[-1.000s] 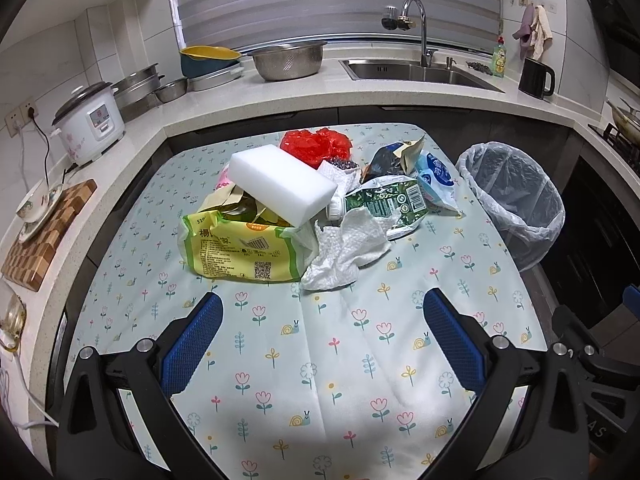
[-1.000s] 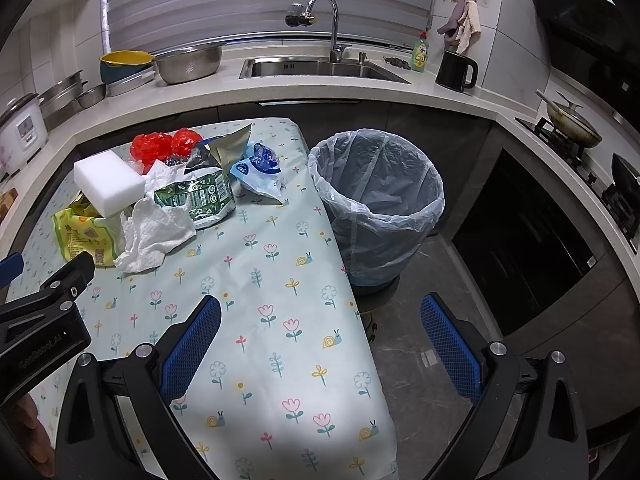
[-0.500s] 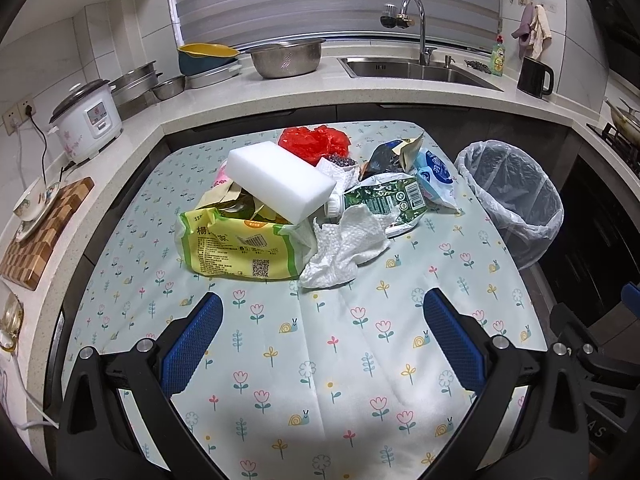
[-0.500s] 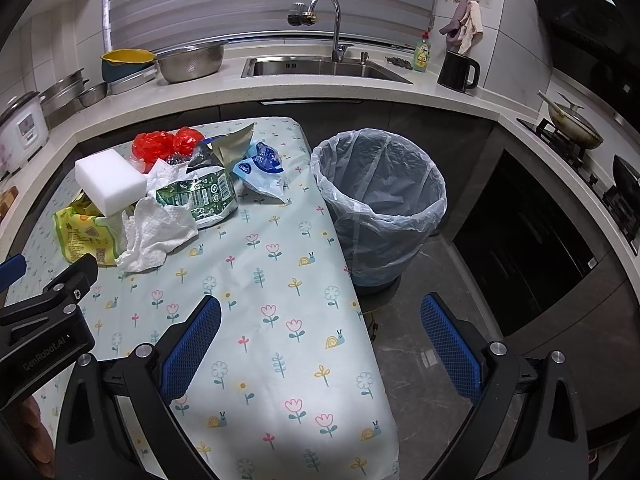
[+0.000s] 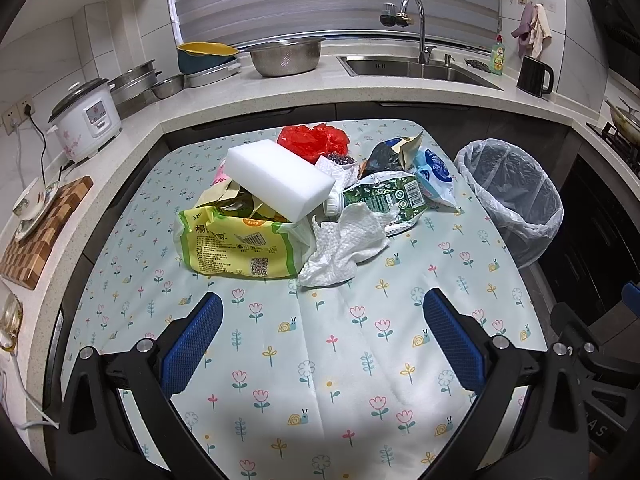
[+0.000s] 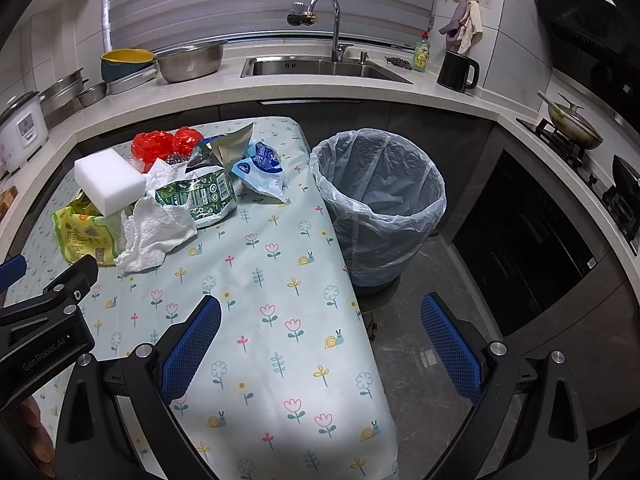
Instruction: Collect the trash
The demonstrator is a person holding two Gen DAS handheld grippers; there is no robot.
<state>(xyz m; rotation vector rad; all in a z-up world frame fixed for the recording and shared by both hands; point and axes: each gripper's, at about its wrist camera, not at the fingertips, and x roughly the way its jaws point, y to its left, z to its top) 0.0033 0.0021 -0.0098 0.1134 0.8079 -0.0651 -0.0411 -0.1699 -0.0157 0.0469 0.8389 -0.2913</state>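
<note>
A pile of trash lies on the flowered tablecloth (image 5: 320, 352): a white foam block (image 5: 280, 178) on a yellow bag (image 5: 240, 246), a crumpled white paper towel (image 5: 346, 244), a green wrapper (image 5: 384, 198), a red plastic bag (image 5: 314, 140) and a blue-white packet (image 5: 436, 174). The pile also shows in the right wrist view, with the foam block (image 6: 110, 180) and paper towel (image 6: 156, 234). A bin with a clear liner (image 6: 378, 200) stands on the floor right of the table. My left gripper (image 5: 320, 332) is open and empty, short of the pile. My right gripper (image 6: 320, 336) is open and empty over the table's right edge.
A counter runs behind with a sink (image 5: 416, 68), a steel bowl (image 5: 286, 56), a rice cooker (image 5: 86, 120), a black kettle (image 5: 534, 76) and a wooden board (image 5: 44, 228). A stove with a pan (image 6: 574, 128) is at the right. The left gripper's body (image 6: 44, 324) shows at the right view's left edge.
Both grippers have shifted slightly; the pile appears a little lower and nearer in the left view. Nothing was picked up or moved on the table.
</note>
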